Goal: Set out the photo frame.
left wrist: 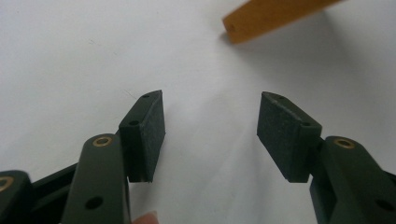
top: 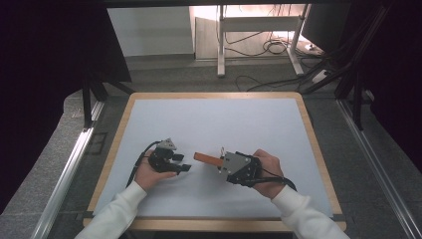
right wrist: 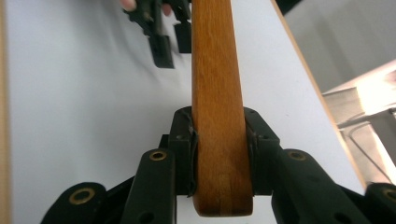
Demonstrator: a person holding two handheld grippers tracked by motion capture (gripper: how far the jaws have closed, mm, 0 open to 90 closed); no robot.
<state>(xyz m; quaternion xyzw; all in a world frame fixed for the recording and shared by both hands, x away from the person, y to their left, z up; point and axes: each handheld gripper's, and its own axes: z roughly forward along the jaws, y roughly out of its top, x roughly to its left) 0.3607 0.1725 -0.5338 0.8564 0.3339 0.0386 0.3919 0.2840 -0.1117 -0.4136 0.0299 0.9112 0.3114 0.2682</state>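
A flat brown wooden stick (top: 208, 159) is clamped in my right gripper (top: 222, 163), whose two pads press on the stick's (right wrist: 219, 130) sides. The stick points left, toward my left gripper (top: 186, 168). That left gripper (left wrist: 210, 133) is open, its pads (left wrist: 149, 135) wide apart with nothing between them, low over the white mat. The free end of the stick (left wrist: 266, 18) hangs just ahead of it and to the right. In the right gripper view the left gripper (right wrist: 170, 44) shows beyond the stick, to its left.
The white mat (top: 214, 119) lies on a wooden-edged table (top: 318, 149). Past the table stand a white frame's legs (top: 220, 45), floor cables (top: 271, 47) and dark stands at both sides. A metal rail (top: 64, 174) runs along the left.
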